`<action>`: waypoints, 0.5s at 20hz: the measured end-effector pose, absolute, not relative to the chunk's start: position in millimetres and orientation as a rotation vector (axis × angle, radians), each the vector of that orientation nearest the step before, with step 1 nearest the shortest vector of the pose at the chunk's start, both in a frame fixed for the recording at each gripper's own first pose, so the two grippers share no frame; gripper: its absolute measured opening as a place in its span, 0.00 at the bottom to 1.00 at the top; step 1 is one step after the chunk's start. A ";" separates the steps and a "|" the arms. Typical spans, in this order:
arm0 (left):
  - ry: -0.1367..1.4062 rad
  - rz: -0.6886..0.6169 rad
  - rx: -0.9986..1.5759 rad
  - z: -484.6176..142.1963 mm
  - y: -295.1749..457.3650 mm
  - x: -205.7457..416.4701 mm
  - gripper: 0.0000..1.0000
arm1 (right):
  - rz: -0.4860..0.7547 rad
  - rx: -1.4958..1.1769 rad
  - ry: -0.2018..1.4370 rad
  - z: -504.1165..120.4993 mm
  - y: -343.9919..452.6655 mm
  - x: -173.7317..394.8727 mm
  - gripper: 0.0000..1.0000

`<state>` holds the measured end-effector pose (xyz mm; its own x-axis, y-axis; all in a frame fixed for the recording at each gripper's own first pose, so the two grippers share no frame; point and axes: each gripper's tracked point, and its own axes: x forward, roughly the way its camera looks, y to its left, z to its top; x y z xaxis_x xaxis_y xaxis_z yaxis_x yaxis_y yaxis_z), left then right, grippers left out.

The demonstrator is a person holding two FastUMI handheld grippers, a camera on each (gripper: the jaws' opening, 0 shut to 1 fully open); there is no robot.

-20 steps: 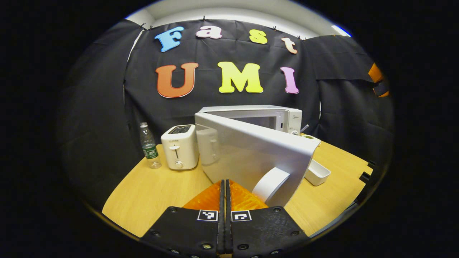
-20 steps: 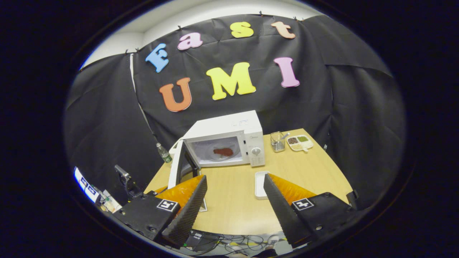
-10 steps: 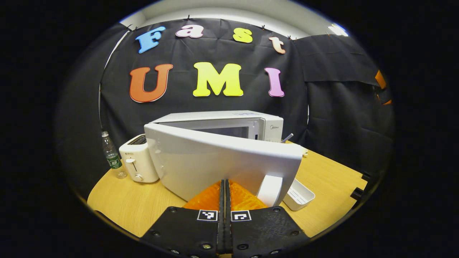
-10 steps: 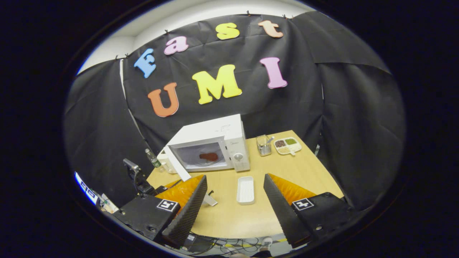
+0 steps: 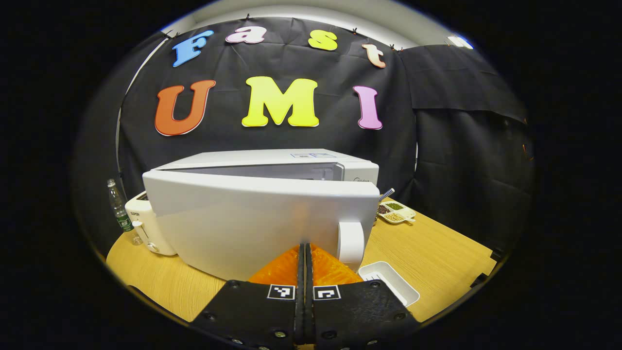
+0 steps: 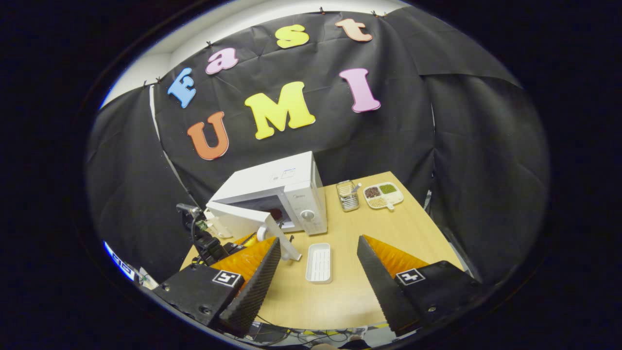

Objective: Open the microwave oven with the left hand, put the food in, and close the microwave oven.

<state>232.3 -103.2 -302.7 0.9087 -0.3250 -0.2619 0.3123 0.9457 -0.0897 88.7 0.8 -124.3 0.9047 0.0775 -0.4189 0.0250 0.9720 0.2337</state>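
Observation:
The white microwave (image 5: 272, 160) stands at the back of the wooden table with its door (image 5: 252, 218) swung partway in. My left gripper (image 5: 305, 249) is shut with nothing between its fingers, and its tips are against the outer face of the door, just left of the door handle (image 5: 350, 241). In the right gripper view the microwave (image 6: 284, 182) shows a narrow gap behind the door (image 6: 235, 223), and the dark red food (image 6: 276, 213) lies inside. My right gripper (image 6: 318, 240) is open and holds nothing, well back from the oven, above the table.
A white toaster (image 5: 146, 223) and a water bottle (image 5: 119, 211) stand left of the microwave. An empty white tray (image 6: 319, 262) lies in front of it. A cup with a utensil (image 6: 346, 195) and a divided snack plate (image 6: 384, 195) sit to its right.
The microwave door has swung from wide open to nearly closed, with my shut left gripper following against it. My right gripper has drawn back from the oven, still open.

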 end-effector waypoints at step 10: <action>0.258 -0.300 -0.047 -300.6 -129.4 296.9 0.00 | 0.048 0.242 0.467 -137.3 -20.0 123.2 1.00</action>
<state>296.9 -129.4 -300.6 0.9228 -0.2979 -0.2444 0.2860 0.9546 -0.0838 123.2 -20.0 -137.3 0.8922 0.1013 -0.4401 0.0093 0.9702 0.2422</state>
